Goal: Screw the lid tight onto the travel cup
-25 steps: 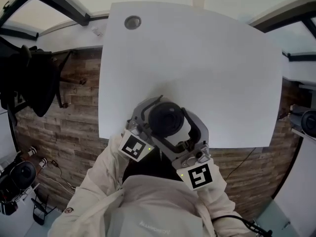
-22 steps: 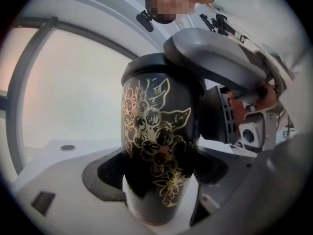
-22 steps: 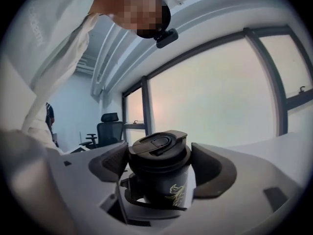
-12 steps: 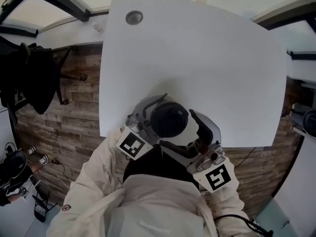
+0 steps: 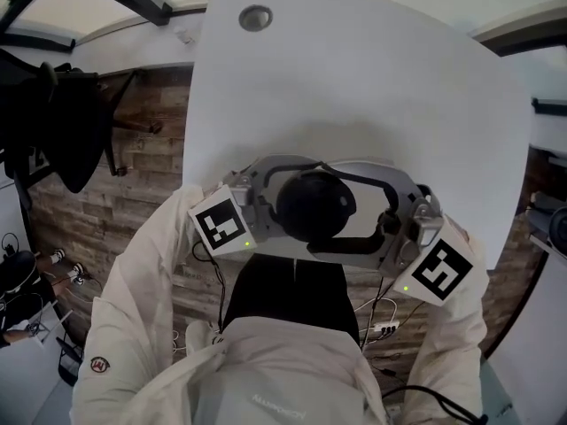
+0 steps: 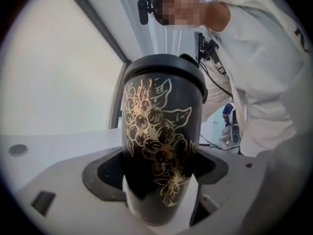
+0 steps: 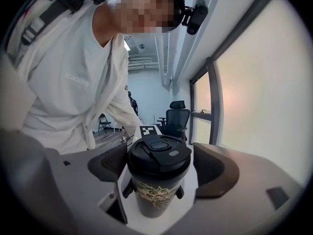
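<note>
left gripper (image 6: 161,180) clamps the travel cup (image 6: 159,126) wide-jawed above the near edge of the table (image 5: 354,87); right gripper (image 7: 159,173) has its jaws closed on the lid (image 7: 159,153). a tilted twist could cross-thread it, or the glossy cup could slip

1 cup (image 6: 156,131), 1 lid (image 7: 159,153), 2 grippers (image 6: 159,180) (image 7: 159,180), maybe 2 chairs (image 7: 176,115) (image 7: 102,121).

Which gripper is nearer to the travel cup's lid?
Right. The right gripper has its jaws on either side of the lid, at lid height. The left gripper clamps the body of the travel cup lower down, with the lid above its jaws.
</note>
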The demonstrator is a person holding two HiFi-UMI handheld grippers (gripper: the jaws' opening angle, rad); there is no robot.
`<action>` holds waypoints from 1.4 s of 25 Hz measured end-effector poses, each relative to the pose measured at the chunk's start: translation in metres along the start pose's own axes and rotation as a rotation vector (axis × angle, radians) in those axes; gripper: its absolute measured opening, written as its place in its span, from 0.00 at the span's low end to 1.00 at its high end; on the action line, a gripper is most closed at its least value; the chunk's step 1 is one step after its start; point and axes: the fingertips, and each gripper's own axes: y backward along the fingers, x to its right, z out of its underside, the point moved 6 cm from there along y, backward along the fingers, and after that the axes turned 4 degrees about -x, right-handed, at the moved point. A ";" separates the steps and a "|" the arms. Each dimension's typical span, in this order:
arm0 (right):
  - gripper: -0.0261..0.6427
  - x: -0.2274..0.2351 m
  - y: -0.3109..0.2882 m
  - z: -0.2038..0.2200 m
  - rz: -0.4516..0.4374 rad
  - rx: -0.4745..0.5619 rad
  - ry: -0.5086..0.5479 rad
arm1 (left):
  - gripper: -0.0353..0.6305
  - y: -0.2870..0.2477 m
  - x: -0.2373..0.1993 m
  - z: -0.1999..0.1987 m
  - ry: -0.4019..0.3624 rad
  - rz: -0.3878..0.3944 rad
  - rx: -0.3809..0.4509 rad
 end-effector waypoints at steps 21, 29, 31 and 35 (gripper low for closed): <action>0.63 -0.044 -0.007 -0.001 0.885 0.228 -0.348 | 0.65 -0.012 0.022 0.002 0.073 -0.513 0.022; 0.63 -0.051 -0.011 0.001 1.045 0.222 -0.419 | 0.65 -0.017 0.023 0.000 0.072 -0.600 0.029; 0.63 -0.051 -0.009 0.001 0.996 0.224 -0.433 | 0.65 -0.016 0.022 -0.001 0.054 -0.573 0.030; 0.63 -0.056 0.010 -0.003 0.812 0.228 -0.373 | 0.65 -0.014 0.021 -0.001 0.017 -0.465 0.040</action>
